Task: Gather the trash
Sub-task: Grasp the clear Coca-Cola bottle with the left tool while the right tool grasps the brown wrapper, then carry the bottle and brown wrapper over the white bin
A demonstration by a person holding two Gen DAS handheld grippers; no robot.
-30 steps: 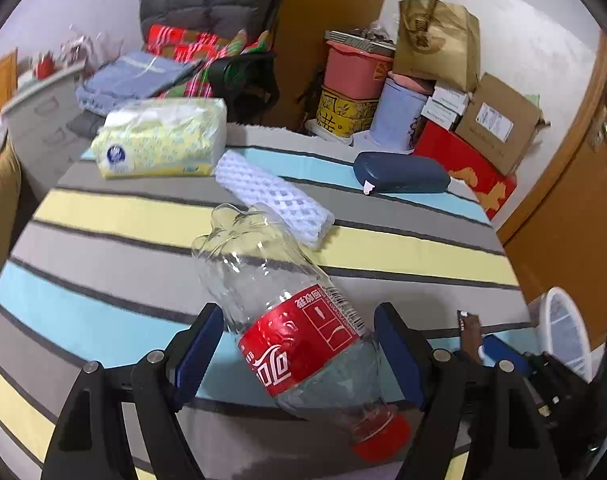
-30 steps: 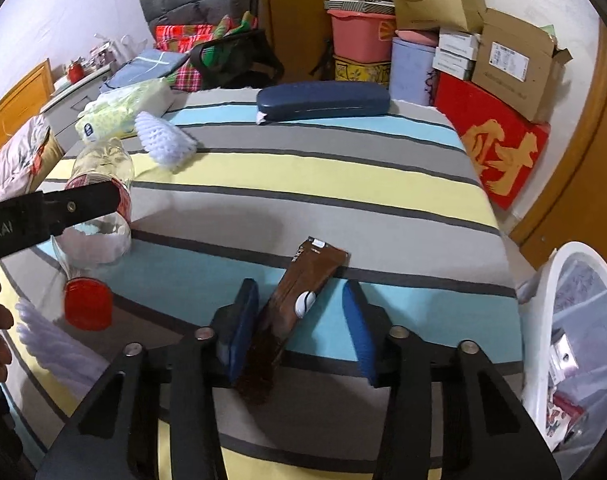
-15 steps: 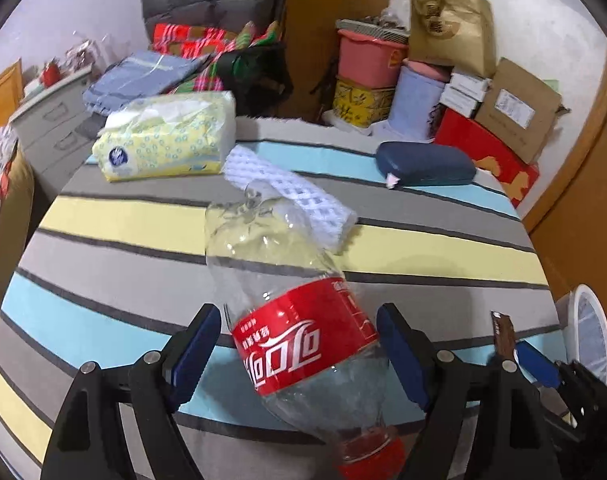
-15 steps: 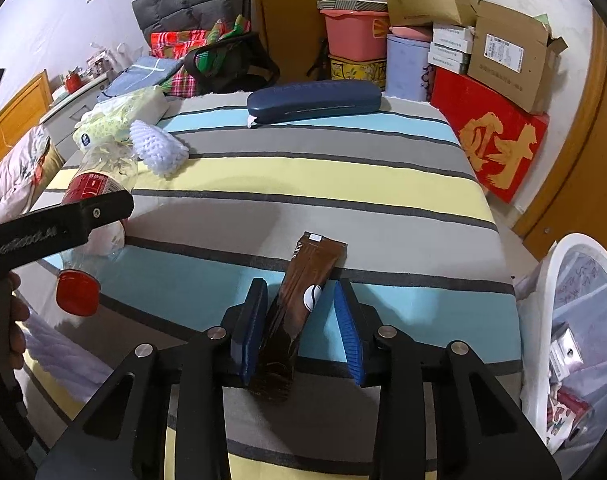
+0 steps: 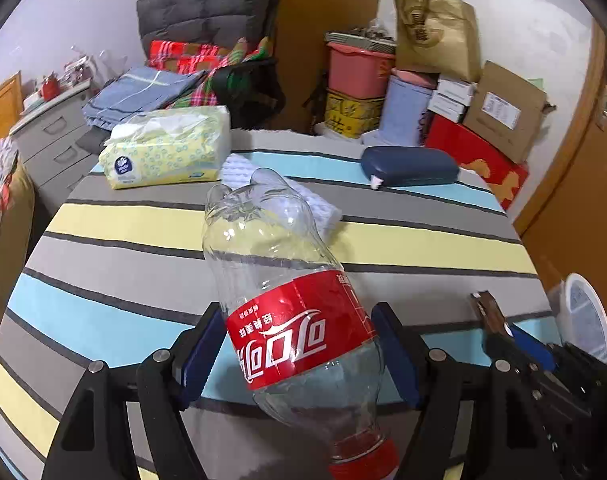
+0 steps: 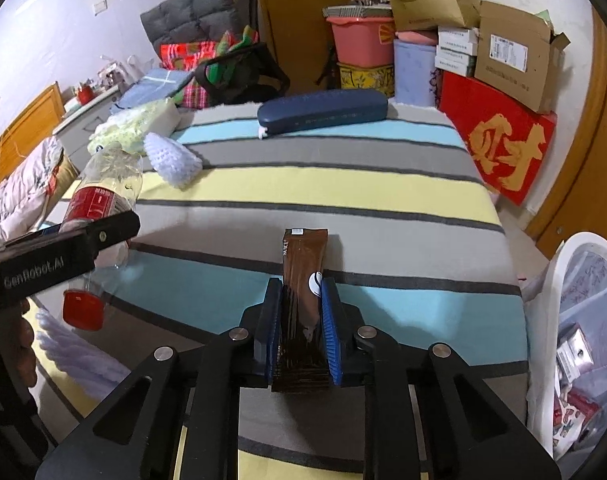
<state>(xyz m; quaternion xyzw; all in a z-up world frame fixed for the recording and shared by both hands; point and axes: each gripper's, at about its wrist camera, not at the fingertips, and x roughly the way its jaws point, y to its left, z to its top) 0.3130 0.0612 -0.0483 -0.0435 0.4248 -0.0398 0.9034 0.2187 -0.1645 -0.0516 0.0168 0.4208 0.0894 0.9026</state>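
A clear plastic cola bottle (image 5: pixel 295 320) with a red label hangs cap-down between the blue pads of my left gripper (image 5: pixel 297 348). The jaws are closing and the pads press on the label's sides. In the right wrist view the same bottle (image 6: pixel 103 192) is tilted over the striped table's left side, its red cap (image 6: pixel 83 308) lowest. A brown snack wrapper (image 6: pixel 303 260) stands lengthwise between the pads of my right gripper (image 6: pixel 301 320), whose jaws are closing and pinch it on both sides.
A white trash bin (image 6: pixel 559 280) with a liner and some rubbish stands off the table's right edge. On the cloth lie a yellow tissue pack (image 5: pixel 163 152), a white foam net (image 6: pixel 171 156), a navy case (image 6: pixel 323 114) and another foam net (image 6: pixel 75 352). Boxes are stacked behind.
The right jaws narrowed onto the wrapper, which now points straight ahead between them. The left jaws drew in on the bottle, whose base tipped upward.
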